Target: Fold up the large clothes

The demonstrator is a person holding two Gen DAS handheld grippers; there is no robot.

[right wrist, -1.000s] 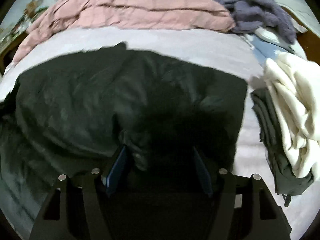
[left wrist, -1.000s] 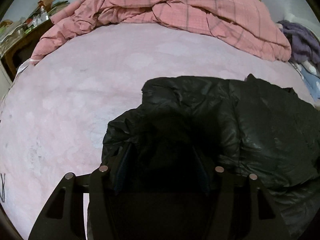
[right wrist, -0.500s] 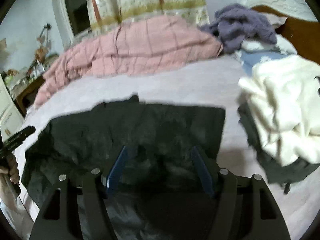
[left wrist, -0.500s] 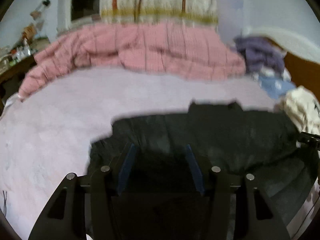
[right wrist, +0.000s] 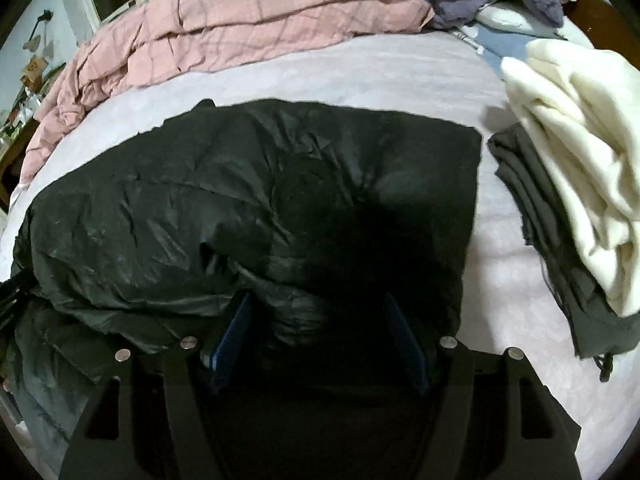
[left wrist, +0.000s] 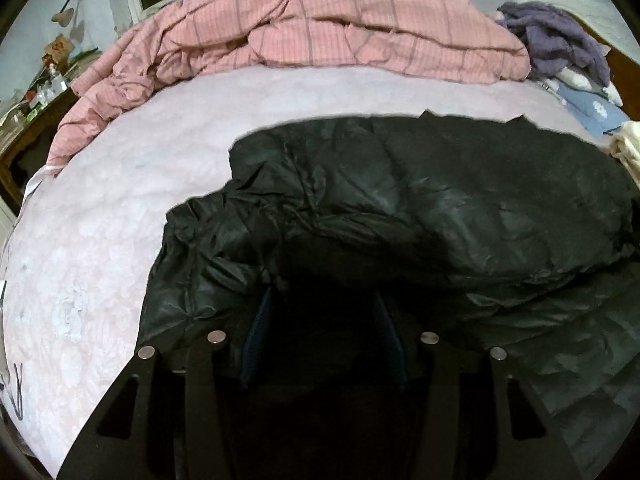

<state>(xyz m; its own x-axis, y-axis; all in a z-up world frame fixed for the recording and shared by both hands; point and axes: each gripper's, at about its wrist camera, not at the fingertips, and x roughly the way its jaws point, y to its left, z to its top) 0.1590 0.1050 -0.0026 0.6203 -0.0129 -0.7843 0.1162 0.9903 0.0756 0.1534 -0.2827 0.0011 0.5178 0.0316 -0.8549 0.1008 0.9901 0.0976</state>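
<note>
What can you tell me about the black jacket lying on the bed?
The black jacket looks like shiny, crinkled, padded fabric. It lies on the pale pink bed sheet, its upper layer folded over a lower one, with a straight far edge. Its near edge bunches between the fingers of both the left gripper and right gripper.

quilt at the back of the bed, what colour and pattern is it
Pink with a darker check; the quilt shows best in the left wrist view.

jacket (left wrist: 440,200): glossy black
bedsheet (left wrist: 120,208): pale lilac, faint mottling
quilt (left wrist: 320,28): pink with darker check lines, twelve o'clock
fleece (right wrist: 580,152): cream, three o'clock
pads (right wrist: 234,340): blue
</note>
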